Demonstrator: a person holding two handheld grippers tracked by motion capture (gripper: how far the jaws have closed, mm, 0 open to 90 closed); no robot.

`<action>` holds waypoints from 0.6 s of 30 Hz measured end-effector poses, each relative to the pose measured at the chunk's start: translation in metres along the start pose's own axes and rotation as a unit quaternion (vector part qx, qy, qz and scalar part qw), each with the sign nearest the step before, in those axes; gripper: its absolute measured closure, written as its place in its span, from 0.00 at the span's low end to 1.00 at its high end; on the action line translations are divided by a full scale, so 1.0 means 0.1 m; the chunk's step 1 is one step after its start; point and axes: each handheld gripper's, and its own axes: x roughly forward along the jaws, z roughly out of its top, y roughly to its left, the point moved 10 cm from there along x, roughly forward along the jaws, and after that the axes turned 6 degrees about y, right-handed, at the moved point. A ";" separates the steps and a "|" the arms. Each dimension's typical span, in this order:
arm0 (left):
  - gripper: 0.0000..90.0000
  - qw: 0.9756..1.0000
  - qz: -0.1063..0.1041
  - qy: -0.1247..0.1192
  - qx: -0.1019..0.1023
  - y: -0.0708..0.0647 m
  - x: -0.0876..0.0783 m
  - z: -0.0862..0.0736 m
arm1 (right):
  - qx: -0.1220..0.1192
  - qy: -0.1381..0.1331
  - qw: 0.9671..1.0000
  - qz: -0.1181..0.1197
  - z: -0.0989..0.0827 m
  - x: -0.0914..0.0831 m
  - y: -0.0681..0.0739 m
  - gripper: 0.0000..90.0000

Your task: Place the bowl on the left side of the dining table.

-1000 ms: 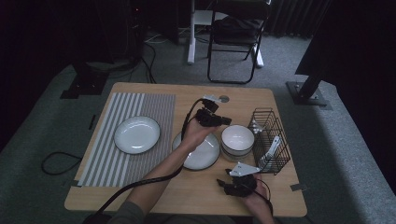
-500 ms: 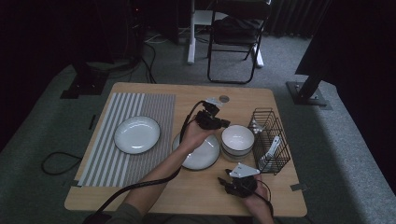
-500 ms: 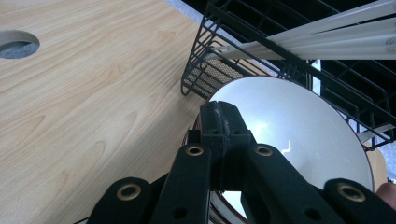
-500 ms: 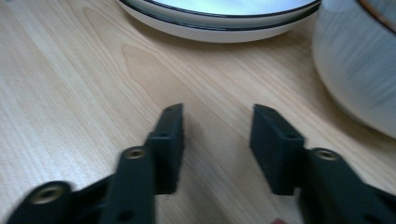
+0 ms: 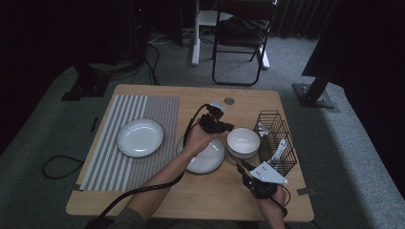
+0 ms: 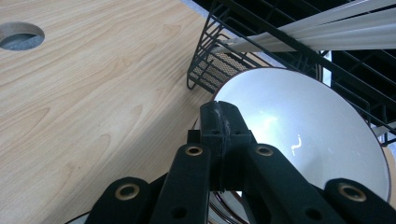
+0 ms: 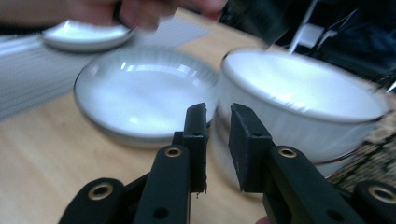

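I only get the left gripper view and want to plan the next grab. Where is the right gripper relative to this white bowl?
Observer: The right gripper is at the table's near edge, just in front of the bowl. It is aimed at the bowl's side and appears clear of it.
Operator: Is it holding anything?
Observer: No. Its jaws have just been closing, they show a narrow gap, and nothing is between them.
Operator: Any other dishes around?
Observer: A centre plate lies left of the bowl, partly under the left hand, and a second plate sits on the striped mat.
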 end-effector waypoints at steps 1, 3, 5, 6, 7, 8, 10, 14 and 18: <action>1.00 1.000 -0.001 0.000 -0.001 0.00 0.00 0.00 | 0.001 -0.006 1.000 -0.005 0.03 -0.02 -0.02 0.86; 1.00 1.000 -0.001 0.001 -0.002 0.00 0.01 -0.01 | 0.011 -0.016 1.000 -0.022 0.09 -0.06 -0.10 0.86; 1.00 1.000 -0.002 0.000 -0.003 -0.01 0.02 -0.01 | 0.022 -0.023 0.999 -0.036 0.13 -0.08 -0.19 0.87; 1.00 1.000 -0.002 0.000 -0.003 -0.01 0.02 -0.01 | 0.028 -0.024 0.998 -0.042 0.15 -0.08 -0.23 0.87; 0.99 1.000 -0.003 0.000 -0.003 -0.01 0.02 -0.01 | 0.030 -0.024 0.998 -0.048 0.15 -0.08 -0.26 0.87; 0.99 1.000 -0.003 0.000 -0.003 -0.01 0.02 -0.01 | 0.036 -0.027 0.998 -0.053 0.16 -0.08 -0.30 0.88; 0.99 1.000 -0.004 0.000 -0.002 -0.01 0.02 0.00 | 0.041 -0.021 0.997 -0.060 0.15 -0.06 -0.34 0.89; 0.98 1.000 -0.005 0.000 -0.001 -0.01 0.02 0.00 | 0.046 -0.012 0.997 -0.062 0.10 -0.01 -0.38 0.90; 0.97 1.000 -0.007 0.001 -0.001 -0.01 0.03 0.00 | 0.051 -0.007 0.997 -0.063 0.06 0.01 -0.39 0.90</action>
